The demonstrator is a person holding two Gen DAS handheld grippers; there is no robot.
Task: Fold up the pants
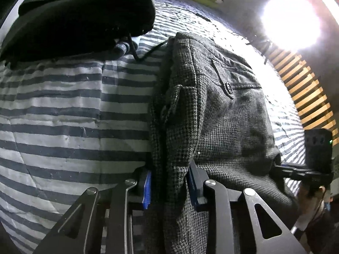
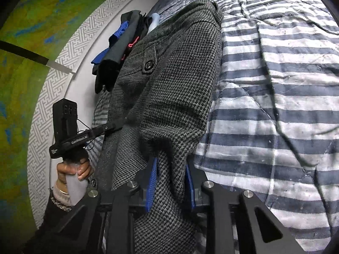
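Grey houndstooth pants [image 1: 214, 114] lie over a striped quilt, waistband and buttoned back pocket showing. My left gripper [image 1: 169, 182] is shut on a fold of the pants, cloth bunched between its blue pads. In the right wrist view the same pants [image 2: 169, 80] run up the frame, and my right gripper [image 2: 171, 182] is shut on another bunch of the cloth. The other gripper [image 2: 84, 135] reaches into the pants from the left, held by a hand [image 2: 74, 169]. In the left wrist view, the right gripper [image 1: 300, 171] shows at the right edge.
The blue-and-white striped quilt [image 1: 63, 110] covers the bed. A pile of dark and blue clothes [image 1: 84, 21] sits at the far side, seen too as a clothes pile [image 2: 122, 48]. A bright lamp [image 1: 290, 19] glares, with wooden slats [image 1: 307, 93] below it. A white patterned bed edge [image 2: 55, 80] borders green floor.
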